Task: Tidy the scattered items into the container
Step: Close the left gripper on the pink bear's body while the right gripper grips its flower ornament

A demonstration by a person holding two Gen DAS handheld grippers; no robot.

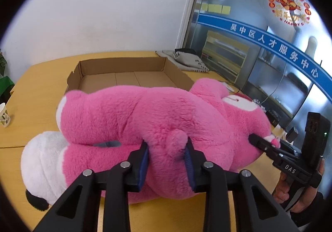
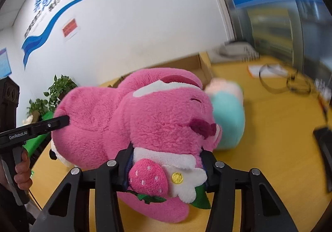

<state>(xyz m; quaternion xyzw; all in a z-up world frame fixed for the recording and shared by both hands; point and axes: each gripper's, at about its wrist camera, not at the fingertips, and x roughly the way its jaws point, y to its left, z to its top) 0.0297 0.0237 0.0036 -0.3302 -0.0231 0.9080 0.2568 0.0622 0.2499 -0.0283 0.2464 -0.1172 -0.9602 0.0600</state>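
Note:
A big pink plush bear (image 1: 149, 120) lies on its side, lifted slightly over the yellow table (image 1: 37, 95). My left gripper (image 1: 168, 149) is shut on its back near the small tail. My right gripper (image 2: 166, 161) is shut on its chest at the strawberry and flower patch (image 2: 166, 180); it also shows in the left wrist view (image 1: 261, 142) at the bear's head. An open, empty cardboard box (image 1: 124, 74) stands just behind the bear. A teal and pink plush (image 2: 228, 111) lies behind the bear's face. A white plush (image 1: 41, 161) lies under the bear's legs.
A grey cloth bag (image 1: 186, 60) lies at the table's far corner by a glass partition. A paper cup (image 1: 4, 114) stands at the left edge. Cables and papers (image 2: 276, 78) lie on the right of the table. Potted plants (image 2: 58, 91) stand by the wall.

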